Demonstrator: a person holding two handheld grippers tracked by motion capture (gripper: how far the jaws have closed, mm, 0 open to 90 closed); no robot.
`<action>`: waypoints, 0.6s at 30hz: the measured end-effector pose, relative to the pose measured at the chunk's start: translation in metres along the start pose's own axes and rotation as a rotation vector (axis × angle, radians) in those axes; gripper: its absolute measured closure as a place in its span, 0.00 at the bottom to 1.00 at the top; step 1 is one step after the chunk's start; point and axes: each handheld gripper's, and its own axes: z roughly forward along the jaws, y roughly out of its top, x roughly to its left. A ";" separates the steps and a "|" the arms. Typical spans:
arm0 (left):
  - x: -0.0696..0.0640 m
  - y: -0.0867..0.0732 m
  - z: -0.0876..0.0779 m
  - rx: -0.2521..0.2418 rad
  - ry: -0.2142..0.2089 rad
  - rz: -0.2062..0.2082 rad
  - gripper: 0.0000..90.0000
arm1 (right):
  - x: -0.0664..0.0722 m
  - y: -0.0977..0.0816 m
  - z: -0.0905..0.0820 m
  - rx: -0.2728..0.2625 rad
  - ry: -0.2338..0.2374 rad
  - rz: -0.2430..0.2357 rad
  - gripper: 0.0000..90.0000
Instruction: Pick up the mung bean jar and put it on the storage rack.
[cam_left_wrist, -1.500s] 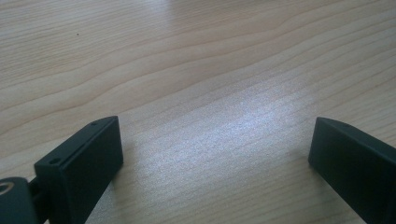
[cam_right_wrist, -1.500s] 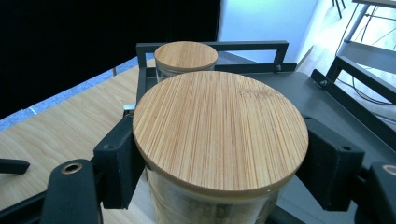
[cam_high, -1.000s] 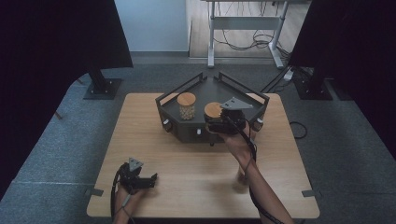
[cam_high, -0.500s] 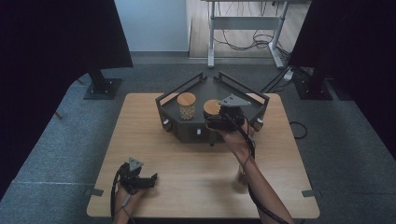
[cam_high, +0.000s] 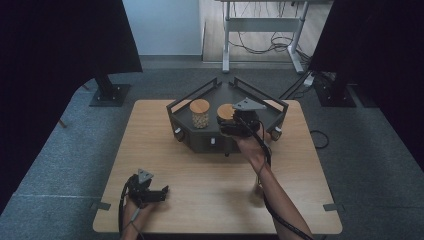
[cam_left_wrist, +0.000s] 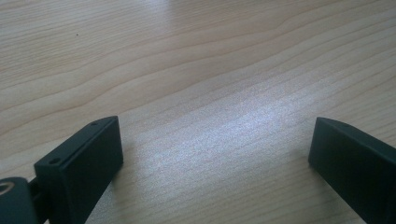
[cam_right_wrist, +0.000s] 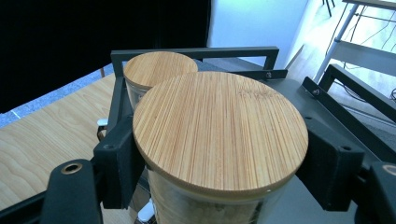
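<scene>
Two glass jars with round bamboo lids are at a dark tray (cam_high: 272, 106) with a raised frame, at the table's far middle. My right gripper (cam_high: 235, 126) is shut on the right jar (cam_high: 226, 111), its pads pressing the glass just under the lid (cam_right_wrist: 219, 130). In the right gripper view the jaws stand on either side of that jar. The other jar (cam_high: 200, 113) stands just to its left, with its lid (cam_right_wrist: 156, 67) behind the held one. My left gripper (cam_high: 161, 192) rests near the table's front left; its jaws are open over bare wood (cam_left_wrist: 212, 149).
The wooden table (cam_high: 200, 170) has free room between the tray and the left gripper. The tray's metal frame bars (cam_right_wrist: 194, 52) rise around the jars. Dark screens on stands flank the table, and a desk frame with cables stands behind it.
My right gripper, still shut on the jar, has edged slightly farther in over the tray. The left gripper has stayed where it was.
</scene>
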 end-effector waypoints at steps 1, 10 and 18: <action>0.000 0.000 0.000 0.000 0.000 0.000 0.03 | 0.000 0.000 0.001 0.001 -0.002 0.000 0.27; 0.000 0.000 0.000 0.001 -0.001 0.002 0.03 | -0.003 -0.001 0.007 0.005 -0.006 -0.001 0.27; 0.000 0.000 0.000 -0.001 0.000 -0.001 0.03 | -0.005 -0.001 0.012 0.003 -0.012 -0.001 0.27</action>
